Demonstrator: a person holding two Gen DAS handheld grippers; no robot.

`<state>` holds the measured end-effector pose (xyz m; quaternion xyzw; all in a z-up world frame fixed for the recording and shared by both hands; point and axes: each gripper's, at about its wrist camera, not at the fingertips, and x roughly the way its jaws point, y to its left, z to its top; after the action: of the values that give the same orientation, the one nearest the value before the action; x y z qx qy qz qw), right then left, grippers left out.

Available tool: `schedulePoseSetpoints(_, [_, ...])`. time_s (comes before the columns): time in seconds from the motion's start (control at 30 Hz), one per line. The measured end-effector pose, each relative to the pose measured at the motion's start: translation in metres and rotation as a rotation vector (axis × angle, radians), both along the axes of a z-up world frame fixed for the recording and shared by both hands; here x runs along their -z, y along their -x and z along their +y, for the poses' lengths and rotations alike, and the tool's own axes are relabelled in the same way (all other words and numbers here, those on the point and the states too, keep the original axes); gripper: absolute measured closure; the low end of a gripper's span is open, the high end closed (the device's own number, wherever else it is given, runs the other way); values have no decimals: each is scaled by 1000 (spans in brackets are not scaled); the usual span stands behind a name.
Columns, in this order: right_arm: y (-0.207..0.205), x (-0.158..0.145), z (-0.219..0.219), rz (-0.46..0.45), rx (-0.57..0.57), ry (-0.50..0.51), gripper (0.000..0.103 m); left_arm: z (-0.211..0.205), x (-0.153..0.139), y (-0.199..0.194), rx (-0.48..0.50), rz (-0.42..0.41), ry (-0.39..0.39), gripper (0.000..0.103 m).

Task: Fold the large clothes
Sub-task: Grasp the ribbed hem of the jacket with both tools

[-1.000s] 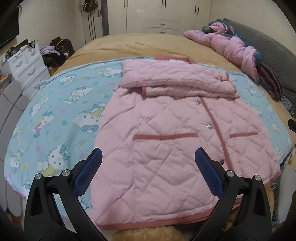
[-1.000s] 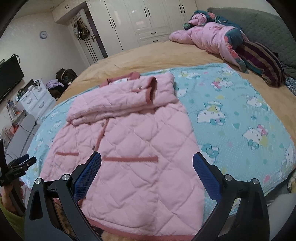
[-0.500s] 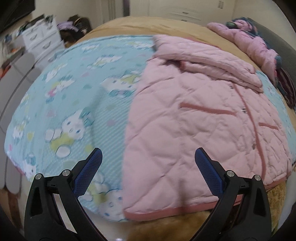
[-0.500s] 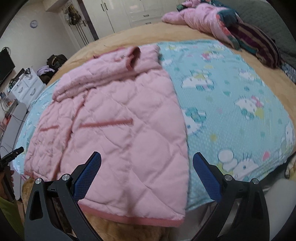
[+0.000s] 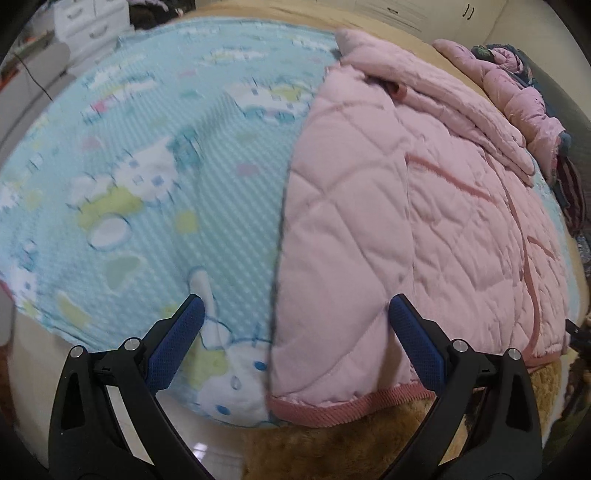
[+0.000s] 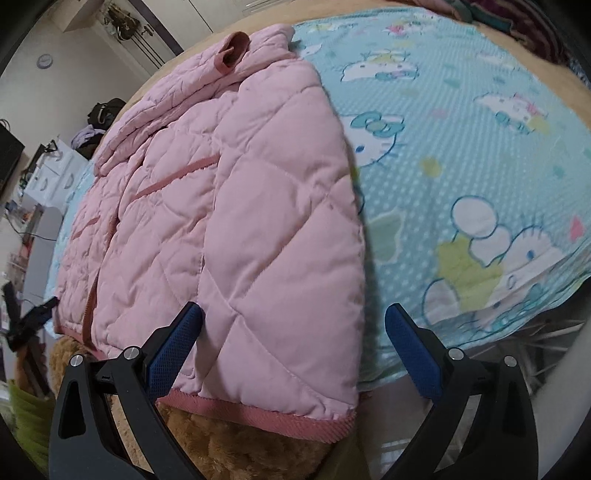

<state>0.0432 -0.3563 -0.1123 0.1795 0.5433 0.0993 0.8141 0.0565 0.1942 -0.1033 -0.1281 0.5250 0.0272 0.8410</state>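
Note:
A pink quilted jacket [image 5: 406, 221] lies flat on a light-blue cartoon-print sheet [image 5: 166, 166], its sleeves folded across the chest and its darker pink hem at the near bed edge. My left gripper [image 5: 295, 325] is open, low over the jacket's left hem corner, one finger over the sheet and one over the jacket. In the right wrist view the jacket [image 6: 240, 221] fills the left half. My right gripper [image 6: 291, 328] is open over the right hem corner, straddling the jacket's side edge. Neither holds anything.
A brown fuzzy blanket [image 6: 229, 450] hangs below the hem at the bed edge. Another pink coat [image 5: 517, 85] and striped cloth lie at the far side. White drawers [image 5: 88, 22] stand left of the bed. The blue sheet [image 6: 480, 147] extends right of the jacket.
Both grippers have dropped and moved in toward the jacket's bottom corners, the left to the left corner and the right to the right corner. Jaws stayed open.

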Motion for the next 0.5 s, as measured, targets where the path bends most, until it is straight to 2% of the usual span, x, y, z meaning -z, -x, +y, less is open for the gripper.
schedulePoseSetpoints(0.03, [1,-1,2,-5,-12,2,5,-1,3,1,4,5,9,9])
schedulePoseSetpoints(0.1, [2,-4,6,-17,-41,-15,22,-2,7,2,3,11,11,9])
schedulePoseSetpoints(0.13, [3,-6,8,-21,-47,-12,23,-3,7,2,4,8,14,9])
schedulePoseSetpoints(0.2, [4,-10,9,-31,-60,-13,32,-4,6,3,9,0,31,9])
schedulePoseSetpoints(0.33, [7,-17,7,-56,-67,-26,38,-12,8,3,50,-11,89,9])
schedulePoseSetpoints(0.43, [7,-17,5,-67,-72,-45,41,-22,13,1,79,-4,97,10])
schedulePoseSetpoints(0.5, [8,-20,6,-78,-88,-58,48,-27,16,1,88,-8,108,16])
